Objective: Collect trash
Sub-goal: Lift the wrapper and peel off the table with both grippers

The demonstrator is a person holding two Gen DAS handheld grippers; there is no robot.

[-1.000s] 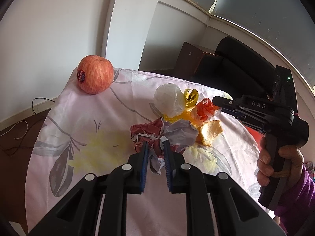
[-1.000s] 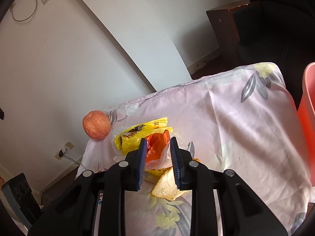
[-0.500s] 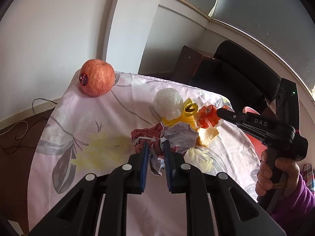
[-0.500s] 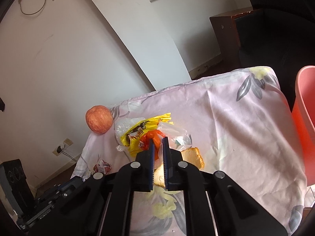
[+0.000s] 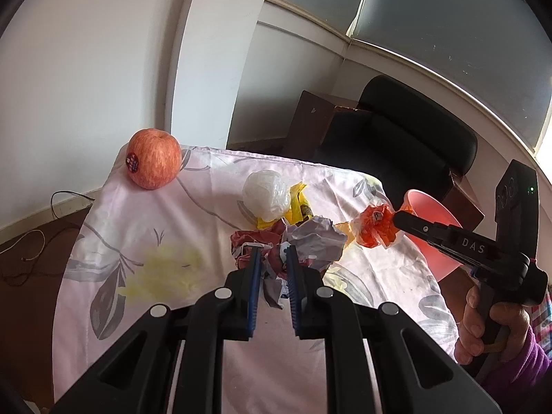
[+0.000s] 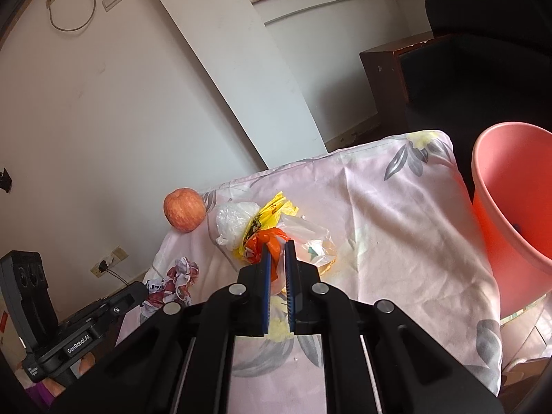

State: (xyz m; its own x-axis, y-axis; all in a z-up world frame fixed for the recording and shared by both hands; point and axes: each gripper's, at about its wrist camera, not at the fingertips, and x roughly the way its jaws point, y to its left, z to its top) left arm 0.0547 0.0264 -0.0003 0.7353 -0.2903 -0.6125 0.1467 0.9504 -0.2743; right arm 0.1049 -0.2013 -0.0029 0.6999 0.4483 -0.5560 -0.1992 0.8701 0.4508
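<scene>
My left gripper (image 5: 272,258) is shut on a crumpled red and white paper wrapper (image 5: 296,241) and holds it just above the table. My right gripper (image 6: 277,253) is shut on an orange and clear plastic bag (image 6: 265,245), lifted off the cloth; it shows in the left wrist view (image 5: 376,226) too. A white plastic ball (image 5: 265,191), a yellow wrapper (image 5: 296,203) and a peel (image 6: 329,265) lie on the flowered tablecloth (image 5: 155,241). A pink bin (image 6: 510,200) stands at the table's right side.
A red apple (image 5: 153,162) sits at the far left corner of the table. A black chair (image 5: 407,138) and a brown wooden cabinet (image 5: 310,120) stand behind the table. A cable (image 5: 31,241) lies on the floor to the left.
My right gripper closed on the orange bag and lifted it up and to the right, toward the pink bin. My left gripper stayed shut on the paper wrapper and rose slightly.
</scene>
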